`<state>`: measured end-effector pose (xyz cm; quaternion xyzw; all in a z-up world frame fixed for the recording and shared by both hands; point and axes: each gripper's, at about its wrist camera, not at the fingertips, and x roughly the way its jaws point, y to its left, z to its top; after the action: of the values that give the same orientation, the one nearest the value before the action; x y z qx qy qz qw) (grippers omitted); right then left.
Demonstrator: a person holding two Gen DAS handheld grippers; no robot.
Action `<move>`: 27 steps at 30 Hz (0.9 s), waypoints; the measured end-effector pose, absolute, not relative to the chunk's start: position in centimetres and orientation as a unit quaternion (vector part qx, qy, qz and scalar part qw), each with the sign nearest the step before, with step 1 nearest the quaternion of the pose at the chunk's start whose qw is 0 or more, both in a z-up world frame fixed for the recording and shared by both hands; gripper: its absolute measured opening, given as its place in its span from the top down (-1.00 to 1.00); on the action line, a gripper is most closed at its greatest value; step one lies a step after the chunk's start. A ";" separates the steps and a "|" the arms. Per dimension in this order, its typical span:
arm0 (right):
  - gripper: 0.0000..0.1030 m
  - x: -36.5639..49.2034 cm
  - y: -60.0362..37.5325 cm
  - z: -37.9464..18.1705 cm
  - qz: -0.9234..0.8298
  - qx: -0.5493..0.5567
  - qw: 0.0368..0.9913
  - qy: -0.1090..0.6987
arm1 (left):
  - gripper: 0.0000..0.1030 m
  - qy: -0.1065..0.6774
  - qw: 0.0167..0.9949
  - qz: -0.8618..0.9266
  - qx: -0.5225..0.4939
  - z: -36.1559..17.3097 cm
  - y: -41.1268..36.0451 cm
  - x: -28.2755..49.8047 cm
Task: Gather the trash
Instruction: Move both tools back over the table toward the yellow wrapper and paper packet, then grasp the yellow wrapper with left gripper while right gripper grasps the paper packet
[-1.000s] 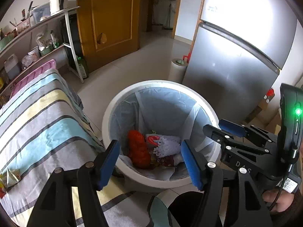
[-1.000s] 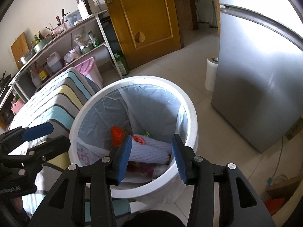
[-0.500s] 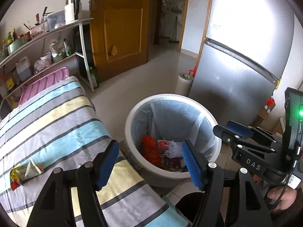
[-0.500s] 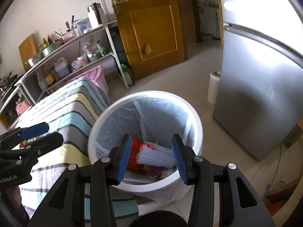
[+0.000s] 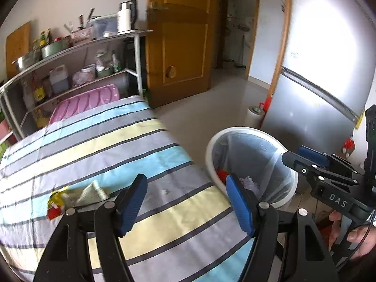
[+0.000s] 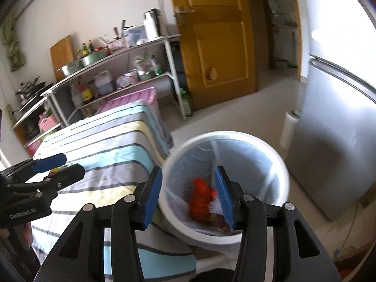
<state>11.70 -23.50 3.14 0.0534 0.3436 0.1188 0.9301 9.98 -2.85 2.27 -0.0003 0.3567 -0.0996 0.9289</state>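
Note:
A white trash bin lined with a clear bag stands on the floor beside the striped table; it also shows in the right wrist view. Red and white trash lies in it. A crumpled wrapper with yellow and red parts lies on the tablecloth. My left gripper is open and empty above the table, right of the wrapper. My right gripper is open and empty above the bin's near rim.
A steel fridge stands right of the bin, with a white roll on the floor by it. A metal shelf rack with bottles and pots and a pink box stand behind the table. A brown door is beyond.
Both grippers have pulled up and back from the bin and swung left. The table and the wrapper have come into the left wrist view. Both stay open and empty.

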 end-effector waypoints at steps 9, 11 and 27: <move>-0.11 12.9 -17.7 3.4 0.185 0.039 0.919 0.345 | -0.40 0.360 0.932 -0.036 -0.031 1.5 3.7 8.9; -0.12 13.2 -16.2 3.2 0.200 0.032 0.916 0.346 | -0.40 0.360 0.932 -0.020 -0.038 1.4 5.3 8.6; -0.12 16.5 -5.0 0.9 0.334 -0.030 0.856 0.394 | -0.41 0.374 0.922 0.061 -0.075 -0.7 15.3 7.3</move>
<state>16.46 -5.03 0.87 -0.0303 0.3944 0.3337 0.8557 7.29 15.34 -0.70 -0.0754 0.3741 0.0611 0.9223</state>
